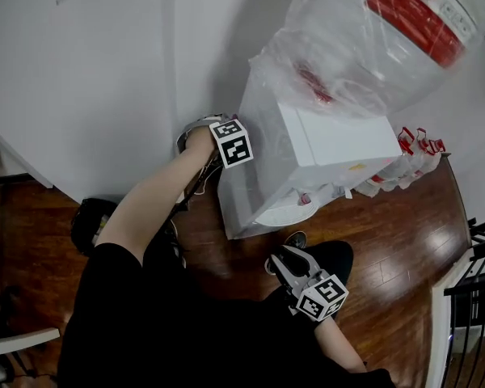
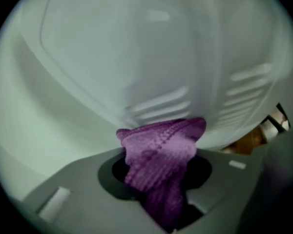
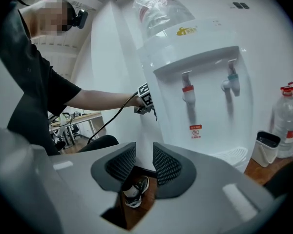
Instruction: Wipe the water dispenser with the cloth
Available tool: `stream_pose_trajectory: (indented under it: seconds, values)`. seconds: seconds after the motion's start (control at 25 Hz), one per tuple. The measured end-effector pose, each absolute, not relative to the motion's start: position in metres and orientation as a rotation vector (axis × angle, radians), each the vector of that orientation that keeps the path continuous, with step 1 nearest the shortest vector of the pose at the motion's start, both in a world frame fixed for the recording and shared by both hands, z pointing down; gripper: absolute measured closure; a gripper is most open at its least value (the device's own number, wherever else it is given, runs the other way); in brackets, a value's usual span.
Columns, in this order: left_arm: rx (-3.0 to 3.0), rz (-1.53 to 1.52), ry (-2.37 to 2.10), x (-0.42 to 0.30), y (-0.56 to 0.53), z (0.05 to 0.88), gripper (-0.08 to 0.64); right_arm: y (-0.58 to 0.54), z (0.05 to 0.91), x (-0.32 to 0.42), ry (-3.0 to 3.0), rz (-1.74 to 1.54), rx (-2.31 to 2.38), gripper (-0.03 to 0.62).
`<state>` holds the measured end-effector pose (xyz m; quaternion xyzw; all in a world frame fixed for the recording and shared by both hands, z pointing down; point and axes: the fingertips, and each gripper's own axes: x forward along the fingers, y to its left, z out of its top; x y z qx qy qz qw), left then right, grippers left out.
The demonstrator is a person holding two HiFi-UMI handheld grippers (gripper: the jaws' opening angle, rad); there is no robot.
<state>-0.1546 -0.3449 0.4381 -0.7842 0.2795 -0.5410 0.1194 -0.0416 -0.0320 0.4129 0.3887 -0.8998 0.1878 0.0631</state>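
Left arm outstretched, I am pressing the cloth [image 2: 158, 147], clamped in the left gripper [image 1: 217, 136], against the water dispenser [image 1: 331, 140]; right gripper [image 3: 144, 162] hovering at five o'clock, jaws apart.

Wooden floor [image 1: 404, 233], water dispenser [image 1: 339, 144] standing on it, bottles [image 1: 402, 168] beside

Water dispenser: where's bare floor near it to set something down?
Bare wood floor lies in front of the water dispenser, between the person's shoe and the railing. Crowded: bottles stand packed beside it, and the left gripper is at its other side.
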Motion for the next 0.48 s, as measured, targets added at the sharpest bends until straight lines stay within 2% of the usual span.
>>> stream_pose_trajectory:
  seconds: [0.32,0.48]
  values:
    - [-2.492,-1.509,0.226,-0.086,-0.123,0.475,0.371,-0.052,0.415,-0.037,-2.703,0.600,1.158,0.480]
    - [-2.497,-1.527,0.237,-0.089,-0.134,0.502,0.371,-0.052,0.413,-0.038,-2.712,0.600,1.167,0.480]
